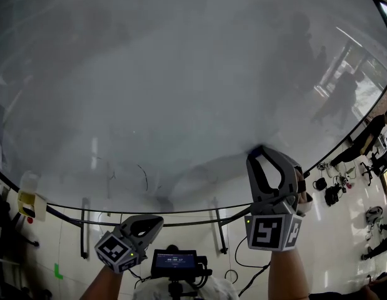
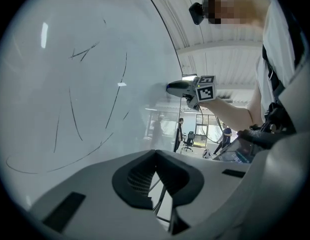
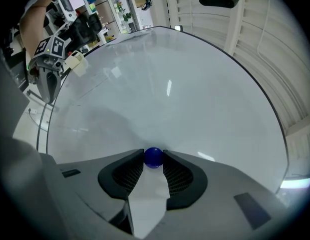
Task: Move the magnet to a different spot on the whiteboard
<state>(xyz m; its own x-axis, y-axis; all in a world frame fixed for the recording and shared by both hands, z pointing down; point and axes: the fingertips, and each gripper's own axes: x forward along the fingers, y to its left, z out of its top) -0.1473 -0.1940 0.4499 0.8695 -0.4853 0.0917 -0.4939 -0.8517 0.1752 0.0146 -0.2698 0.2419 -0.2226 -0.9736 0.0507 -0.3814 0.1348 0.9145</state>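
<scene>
The whiteboard (image 1: pixel 180 92) fills the head view and carries faint pen strokes (image 2: pixel 114 96). The right tongs (image 3: pixel 153 154) point at its surface, clamped at their tips on the blue magnet (image 3: pixel 153 158), which sits at the board face. The left tongs (image 2: pixel 156 153) are closed together and empty, low beside the board.

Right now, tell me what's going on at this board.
A person stands at a whiteboard with tongs in each hand. The right tongs are closed on a small blue magnet, which is at the board's surface. The left tongs are shut with nothing in them, off to the side of the board near some faint pen strokes. Whether the magnet has reached its new spot cannot be told.
</scene>
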